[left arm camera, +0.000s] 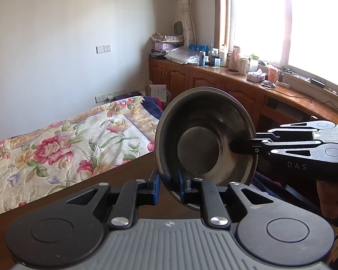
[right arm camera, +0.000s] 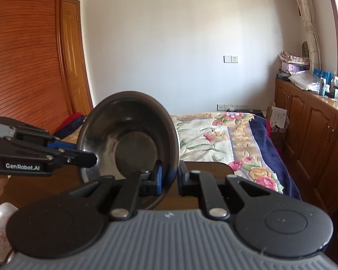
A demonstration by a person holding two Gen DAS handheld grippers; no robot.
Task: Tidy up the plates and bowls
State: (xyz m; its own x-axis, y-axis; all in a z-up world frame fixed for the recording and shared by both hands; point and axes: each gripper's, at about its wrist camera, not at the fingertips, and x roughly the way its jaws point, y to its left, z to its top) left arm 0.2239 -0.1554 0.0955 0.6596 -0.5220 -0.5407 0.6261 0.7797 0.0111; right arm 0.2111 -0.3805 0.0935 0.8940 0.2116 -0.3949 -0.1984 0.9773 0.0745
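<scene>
A steel bowl [left arm camera: 205, 135] hangs tilted on its edge above the brown table [left arm camera: 128, 171], its inside facing both cameras. My left gripper [left arm camera: 169, 186] is shut on the bowl's lower rim, with one blue pad on each side of the wall. From the right, my right gripper [left arm camera: 238, 146] is shut on the bowl's opposite rim, one finger lying inside the bowl. The right wrist view shows the same steel bowl [right arm camera: 128, 135], with the right gripper [right arm camera: 170, 180] clamped on its lower rim and the left gripper [right arm camera: 87, 155] clamped on its left rim.
A white bowl with a flower pattern [right arm camera: 0, 227] sits at the lower left by the table edge. Beyond the table lies a bed with a floral blanket [left arm camera: 67, 148]. Wooden cabinets [left arm camera: 205, 81] with clutter on top run under the window on the right.
</scene>
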